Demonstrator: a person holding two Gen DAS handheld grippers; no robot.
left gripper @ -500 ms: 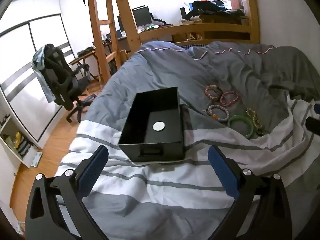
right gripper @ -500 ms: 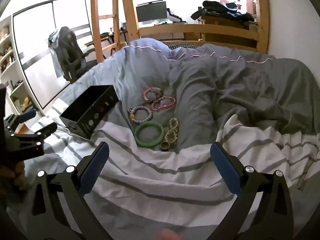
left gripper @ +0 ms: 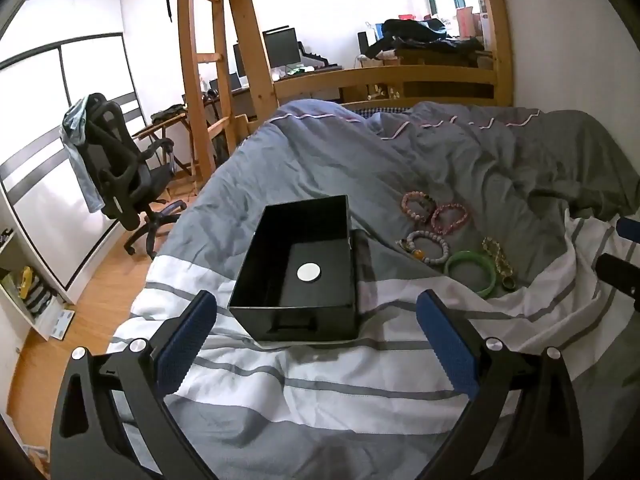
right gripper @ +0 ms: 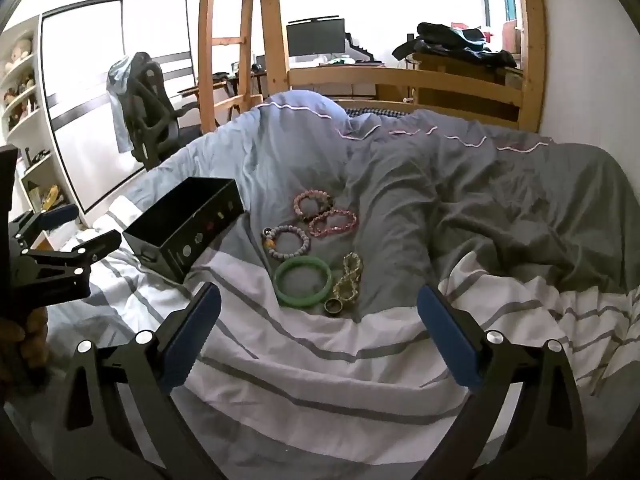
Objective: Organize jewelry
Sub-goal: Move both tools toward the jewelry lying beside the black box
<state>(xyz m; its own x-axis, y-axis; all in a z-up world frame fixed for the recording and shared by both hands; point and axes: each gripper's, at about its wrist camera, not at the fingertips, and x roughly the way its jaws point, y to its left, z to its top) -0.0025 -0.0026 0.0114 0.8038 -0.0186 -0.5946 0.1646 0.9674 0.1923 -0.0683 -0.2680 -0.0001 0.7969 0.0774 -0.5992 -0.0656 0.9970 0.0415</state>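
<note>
An open black box (left gripper: 300, 276) with a white disc inside lies on the bed; it also shows in the right wrist view (right gripper: 188, 228). To its right lie a green bangle (right gripper: 305, 287), a gold chain (right gripper: 350, 280), a small ring (right gripper: 333, 306), a pale bead bracelet (right gripper: 286, 242) and two pink bead bracelets (right gripper: 334, 221). The bangle also shows in the left wrist view (left gripper: 472, 272). My left gripper (left gripper: 316, 344) is open, just short of the box. My right gripper (right gripper: 318, 340) is open, just short of the bangle.
The bed has a rumpled grey duvet (right gripper: 500, 200) and a white striped sheet (right gripper: 320, 364). A wooden ladder (left gripper: 200, 80) and bed rail (right gripper: 404, 76) stand behind. An office chair (left gripper: 120, 168) stands on the floor at the left.
Both grippers have edged slightly closer to the bed items. Nothing was gripped or moved.
</note>
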